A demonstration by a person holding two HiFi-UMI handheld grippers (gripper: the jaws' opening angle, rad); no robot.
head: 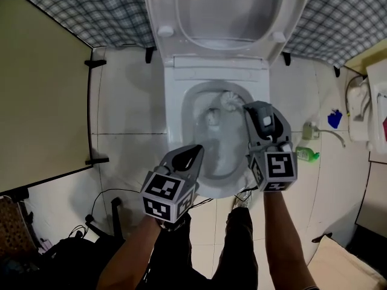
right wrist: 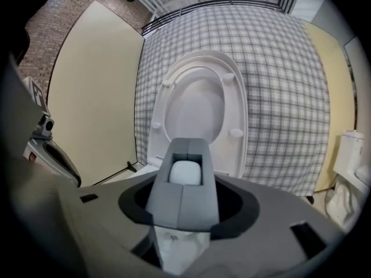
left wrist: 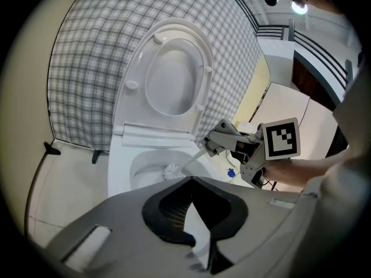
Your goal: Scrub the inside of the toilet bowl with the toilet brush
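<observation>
The white toilet bowl (head: 175,110) stands with its seat and lid (head: 230,11) raised against the plaid wall. The white bristle head of the toilet brush (head: 228,99) rests inside the bowl at its back right wall. My right gripper (head: 251,110) hangs over the bowl's right rim, shut on the brush's white handle (right wrist: 185,172). The left gripper view shows the handle slanting down from the right gripper (left wrist: 211,145) to the brush head (left wrist: 172,170). My left gripper (head: 195,153) hovers by the bowl's front left rim, jaws together and holding nothing.
A green bottle (head: 307,154) and a blue item (head: 334,118) lie on the tiled floor right of the toilet. A beige partition (head: 36,89) closes off the left side. Black cables (head: 103,204) trail on the floor at front left. The person's legs stand before the bowl.
</observation>
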